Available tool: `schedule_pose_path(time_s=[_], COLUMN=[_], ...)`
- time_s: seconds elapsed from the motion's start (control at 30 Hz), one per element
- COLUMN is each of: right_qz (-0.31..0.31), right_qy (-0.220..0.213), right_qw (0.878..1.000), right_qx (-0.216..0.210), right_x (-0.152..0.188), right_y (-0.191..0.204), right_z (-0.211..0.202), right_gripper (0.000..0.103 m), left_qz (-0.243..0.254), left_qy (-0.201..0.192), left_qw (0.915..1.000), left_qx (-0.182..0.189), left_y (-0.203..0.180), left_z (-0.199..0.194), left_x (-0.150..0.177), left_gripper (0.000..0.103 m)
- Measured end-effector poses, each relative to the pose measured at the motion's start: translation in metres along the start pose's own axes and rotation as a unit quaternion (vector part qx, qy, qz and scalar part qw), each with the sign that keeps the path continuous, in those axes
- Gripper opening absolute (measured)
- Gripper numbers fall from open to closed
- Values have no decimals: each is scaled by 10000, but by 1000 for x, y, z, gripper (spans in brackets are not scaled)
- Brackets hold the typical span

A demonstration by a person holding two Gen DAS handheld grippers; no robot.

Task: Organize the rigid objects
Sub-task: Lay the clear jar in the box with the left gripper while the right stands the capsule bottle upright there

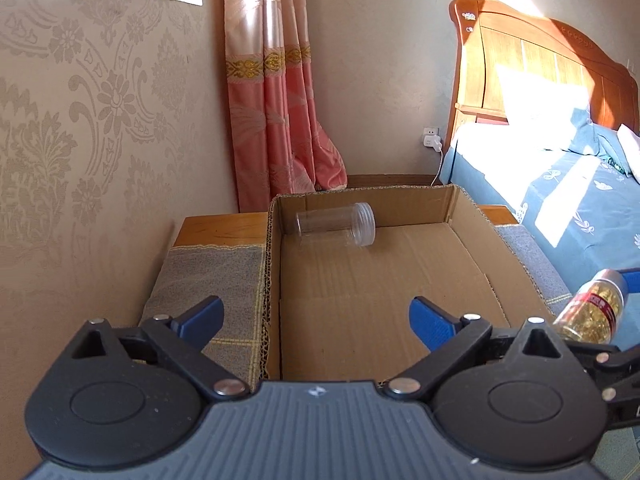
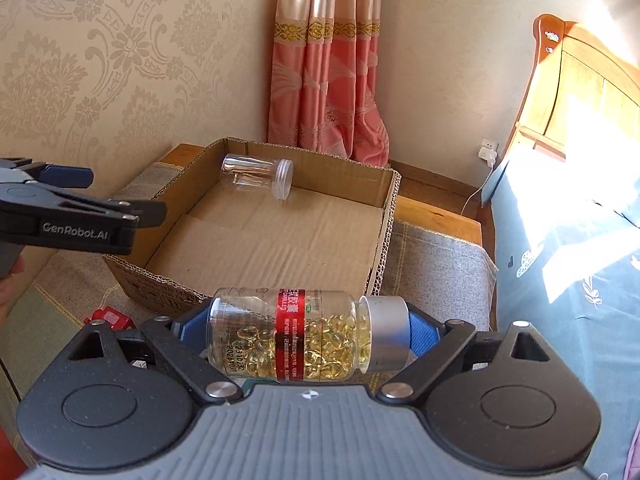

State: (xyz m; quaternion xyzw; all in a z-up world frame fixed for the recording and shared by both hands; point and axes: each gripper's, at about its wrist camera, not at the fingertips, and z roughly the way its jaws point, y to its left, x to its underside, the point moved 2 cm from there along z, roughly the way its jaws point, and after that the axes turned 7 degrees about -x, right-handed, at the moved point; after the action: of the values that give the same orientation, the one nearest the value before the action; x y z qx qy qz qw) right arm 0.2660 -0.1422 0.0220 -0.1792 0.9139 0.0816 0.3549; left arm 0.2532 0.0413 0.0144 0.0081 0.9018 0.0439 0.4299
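An open cardboard box (image 1: 460, 216) (image 2: 384, 184) sits on a cloth-covered bench. An empty clear jar (image 1: 336, 225) (image 2: 256, 178) lies on its side at the box's far end. My right gripper (image 2: 298, 336) is shut on a capsule bottle (image 2: 292, 336) with a red label and silver cap, held sideways just before the box's near edge. The bottle also shows at the right of the left wrist view (image 1: 592, 308). My left gripper (image 1: 316, 316) is open and empty over the box's near left side; it also shows in the right wrist view (image 2: 76, 178).
A grey cloth (image 2: 436, 256) covers the wooden bench around the box. A small red object (image 2: 110, 318) lies on the cloth left of my right gripper. A bed with blue bedding (image 1: 572, 196) stands to the right. A pink curtain (image 1: 276, 92) and wall lie behind.
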Motion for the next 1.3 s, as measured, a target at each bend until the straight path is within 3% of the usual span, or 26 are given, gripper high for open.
schedule_pose_path(time_s=[0.33,0.53,0.63,1.0,1.3], right_qz=[46,-64,-160,-18,174], right_qy=[105,68,26,-122,-227], right_qw=[9999,9999,9997,9999,9996], right_qx=[-73,98,205,67,-44], right_x=[-50,-83,-89,-58,-6], right_y=[-7,-8,-5,-4,-7], right_z=[46,87,96,49,5], right_gripper=[96,96,102,103,103], left_qz=[-392,-281,-262,-185,25], left_qy=[191,302,306,304,278], left_qw=[9990,9989,9990,9992,9995], left_qx=[-91,-203,-214,-154,-134], left_y=[29,34,38,39,31], left_z=[-17,-18,-20,-24,-36], left_x=[41,58,61,63,70], left_gripper=[99,99,99,99,99])
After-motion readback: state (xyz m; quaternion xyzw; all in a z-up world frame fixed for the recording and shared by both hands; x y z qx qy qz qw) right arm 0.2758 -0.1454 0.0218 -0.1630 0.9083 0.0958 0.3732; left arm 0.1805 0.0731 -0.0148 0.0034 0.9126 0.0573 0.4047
